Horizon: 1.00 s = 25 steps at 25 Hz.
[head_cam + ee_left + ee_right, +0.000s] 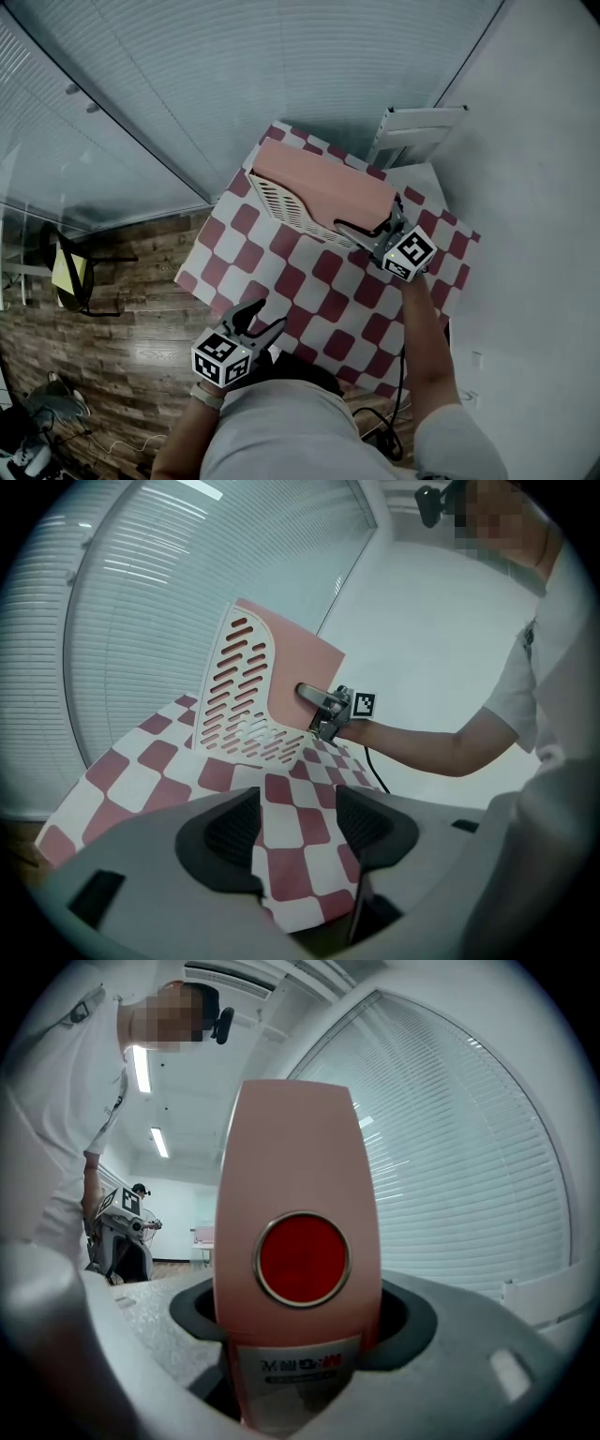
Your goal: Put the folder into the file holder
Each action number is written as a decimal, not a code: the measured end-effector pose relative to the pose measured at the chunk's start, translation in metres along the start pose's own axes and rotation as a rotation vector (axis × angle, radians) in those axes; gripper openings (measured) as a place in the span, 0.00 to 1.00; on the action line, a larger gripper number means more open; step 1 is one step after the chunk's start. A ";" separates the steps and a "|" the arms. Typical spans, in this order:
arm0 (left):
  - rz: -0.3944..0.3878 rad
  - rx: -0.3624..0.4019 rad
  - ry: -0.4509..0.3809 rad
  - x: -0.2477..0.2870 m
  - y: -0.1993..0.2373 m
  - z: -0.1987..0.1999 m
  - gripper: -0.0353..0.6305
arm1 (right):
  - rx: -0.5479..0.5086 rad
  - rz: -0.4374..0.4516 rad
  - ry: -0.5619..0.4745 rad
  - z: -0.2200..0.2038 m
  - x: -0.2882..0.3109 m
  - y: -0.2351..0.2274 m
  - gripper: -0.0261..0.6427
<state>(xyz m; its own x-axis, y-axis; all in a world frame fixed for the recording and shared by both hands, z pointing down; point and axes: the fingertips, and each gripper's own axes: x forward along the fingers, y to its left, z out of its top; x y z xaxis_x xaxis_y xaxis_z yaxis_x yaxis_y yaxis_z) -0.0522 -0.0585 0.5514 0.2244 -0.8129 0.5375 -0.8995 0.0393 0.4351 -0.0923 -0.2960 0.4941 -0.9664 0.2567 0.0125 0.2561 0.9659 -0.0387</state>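
Note:
A pink folder (323, 183) stands in the white slotted file holder (281, 208) at the far side of the red-and-white checked table (309, 291). My right gripper (367, 228) is at the folder's right end. In the right gripper view the folder's spine (300, 1241), with its red round label, fills the gap between the jaws of the right gripper (300, 1326), which stand wide and no longer clamp it. My left gripper (265, 317) hovers open and empty over the table's near edge. From there it looks at the file holder (239, 696), the folder (305, 667) and the right gripper (323, 705).
A white metal rack (417, 127) stands behind the table's far right corner. A glass wall with blinds runs along the back, and a white wall is on the right. A chair with a yellow item (70, 272) stands on the wooden floor at the left.

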 end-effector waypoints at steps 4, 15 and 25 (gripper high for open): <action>-0.009 0.011 -0.008 -0.001 -0.001 0.003 0.40 | -0.003 -0.031 0.007 0.004 -0.005 -0.001 0.52; -0.140 0.096 -0.004 0.005 -0.003 0.032 0.40 | 0.033 -0.240 0.037 0.016 -0.055 0.002 0.52; -0.286 0.185 -0.015 0.004 -0.008 0.060 0.40 | 0.088 -0.469 0.058 0.035 -0.105 0.055 0.52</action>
<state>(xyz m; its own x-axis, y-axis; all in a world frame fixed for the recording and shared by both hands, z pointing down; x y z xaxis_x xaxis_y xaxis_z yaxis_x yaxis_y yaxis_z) -0.0669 -0.0963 0.5069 0.4733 -0.7844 0.4008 -0.8539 -0.2968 0.4275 0.0223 -0.2705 0.4562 -0.9738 -0.2019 0.1045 -0.2122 0.9721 -0.0996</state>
